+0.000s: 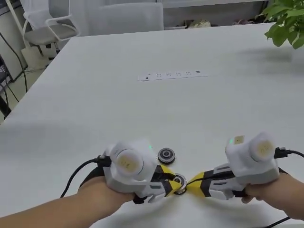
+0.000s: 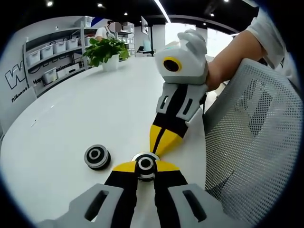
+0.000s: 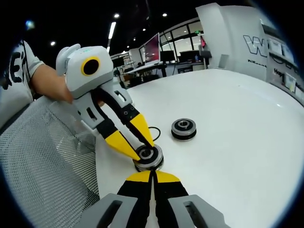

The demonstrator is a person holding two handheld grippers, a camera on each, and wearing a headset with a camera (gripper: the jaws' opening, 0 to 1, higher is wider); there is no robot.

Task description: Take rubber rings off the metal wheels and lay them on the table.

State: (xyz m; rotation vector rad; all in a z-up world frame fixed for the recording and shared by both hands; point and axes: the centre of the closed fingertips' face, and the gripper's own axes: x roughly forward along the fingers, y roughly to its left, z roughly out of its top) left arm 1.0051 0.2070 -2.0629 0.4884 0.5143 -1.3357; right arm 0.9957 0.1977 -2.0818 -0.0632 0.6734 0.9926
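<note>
A small metal wheel with a black rubber ring (image 1: 179, 180) (image 2: 145, 164) (image 3: 148, 156) lies near the table's front edge. My left gripper (image 1: 176, 183) (image 2: 145, 167) is shut on it, one yellow tip on each side. From the other side my right gripper (image 1: 189, 184) (image 3: 153, 175) meets it, jaws together and tips against the wheel's rubber rim. Whether those tips pinch the rubber I cannot tell. A second wheel with its ring (image 1: 166, 154) (image 2: 97, 156) (image 3: 184, 128) lies flat on the white table (image 1: 142, 109), a little beyond the held one.
A row of sockets (image 1: 172, 75) is set into the table's middle. A potted plant (image 1: 287, 23) stands at the far right corner and white chairs (image 1: 45, 23) beyond the far left edge. A grey mesh chair back (image 2: 251, 137) is close behind the grippers.
</note>
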